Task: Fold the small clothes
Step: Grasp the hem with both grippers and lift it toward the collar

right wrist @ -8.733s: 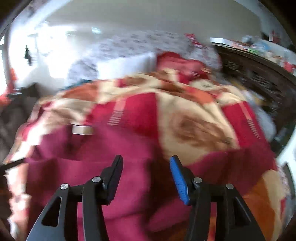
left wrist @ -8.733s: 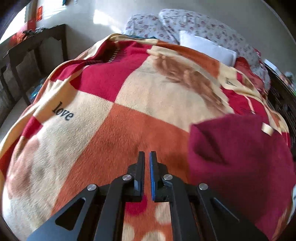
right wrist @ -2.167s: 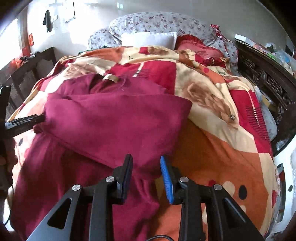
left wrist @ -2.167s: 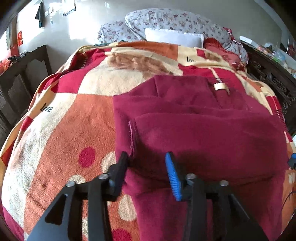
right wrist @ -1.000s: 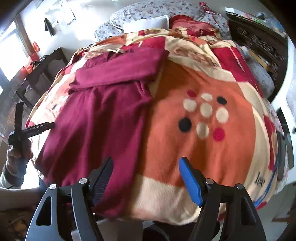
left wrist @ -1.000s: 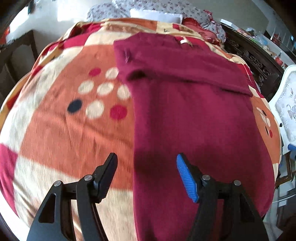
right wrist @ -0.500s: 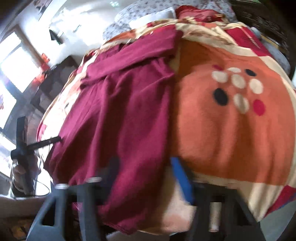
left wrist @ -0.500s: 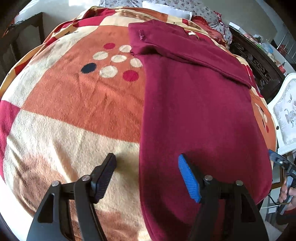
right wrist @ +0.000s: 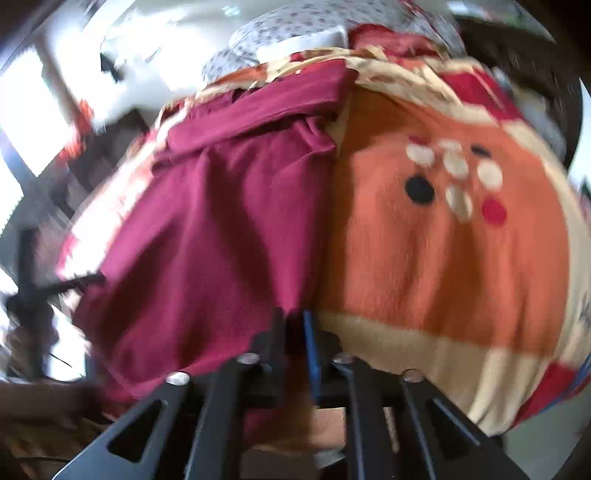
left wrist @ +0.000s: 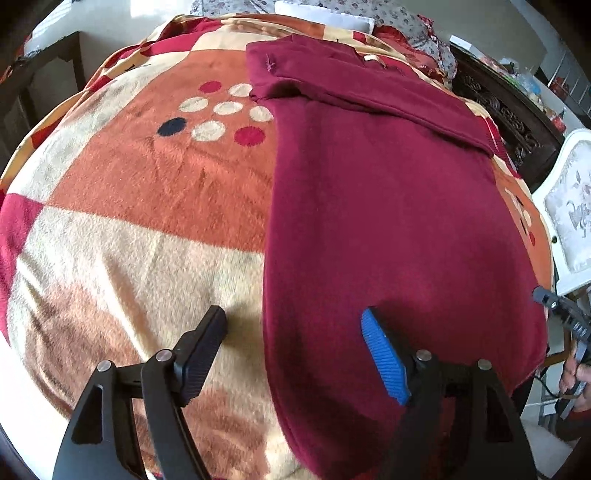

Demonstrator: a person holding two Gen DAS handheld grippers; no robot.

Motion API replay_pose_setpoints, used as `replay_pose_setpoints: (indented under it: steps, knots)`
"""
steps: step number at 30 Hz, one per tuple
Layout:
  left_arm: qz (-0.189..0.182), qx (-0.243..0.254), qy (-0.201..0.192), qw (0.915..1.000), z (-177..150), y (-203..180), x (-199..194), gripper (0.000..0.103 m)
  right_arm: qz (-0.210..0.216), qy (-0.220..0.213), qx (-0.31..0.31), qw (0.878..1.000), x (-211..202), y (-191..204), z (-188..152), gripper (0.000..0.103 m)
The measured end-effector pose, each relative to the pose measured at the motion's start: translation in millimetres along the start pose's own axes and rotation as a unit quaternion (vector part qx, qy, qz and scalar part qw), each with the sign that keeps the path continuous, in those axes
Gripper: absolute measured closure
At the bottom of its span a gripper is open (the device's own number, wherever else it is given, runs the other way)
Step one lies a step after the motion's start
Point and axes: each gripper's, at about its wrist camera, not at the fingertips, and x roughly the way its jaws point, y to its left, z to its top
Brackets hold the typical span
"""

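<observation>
A maroon garment [left wrist: 369,203] lies lengthwise on a patterned blanket [left wrist: 129,221], its far end folded across. My left gripper [left wrist: 293,317] hovers over the garment's near left edge; its jaws are opening, one finger over the blanket and the blue-padded one over the cloth, nothing pressed. In the blurred right wrist view, my right gripper [right wrist: 291,317] sits at the near right corner of the garment [right wrist: 221,206]. Its jaws stand narrow and are opening, with the cloth's edge between them. The right gripper [left wrist: 554,306] also shows at the left wrist view's right edge, held by a hand [left wrist: 576,376].
Pillows [left wrist: 321,11] lie at the bed's far end. Dark carved furniture [left wrist: 517,122] and a white upholstered chair [left wrist: 569,206] stand along the bed's right side. A dark wooden table [left wrist: 37,74] stands to the left. The blanket [right wrist: 424,258] drops off at the near edge.
My left gripper came nearer the garment's near hem and its jaws widened a little. My right gripper dropped to the garment's right corner and its wide jaws narrowed around the cloth edge.
</observation>
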Motion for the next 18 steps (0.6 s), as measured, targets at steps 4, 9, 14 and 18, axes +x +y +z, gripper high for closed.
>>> replay_pose_setpoints:
  steps: [4, 9, 14, 18]
  knots:
    - [-0.009, -0.009, 0.003, 0.9999, -12, 5, -7, 0.025, 0.027, 0.009, 0.01, 1.0, -11, -1, -19, 0.035]
    - [-0.018, -0.021, 0.003, 0.9996, -20, 6, -10, 0.019, 0.074, 0.033, 0.029, 0.996, -3, 0, -32, 0.035]
    - [-0.005, 0.002, 0.005, 1.0, -22, -4, -5, 0.011, 0.093, 0.046, 0.04, 0.994, 12, 3, -38, 0.035]
    - [0.003, 0.021, 0.008, 0.9998, -23, -7, -1, 0.008, 0.111, 0.049, 0.049, 0.991, 13, 0, -41, 0.035]
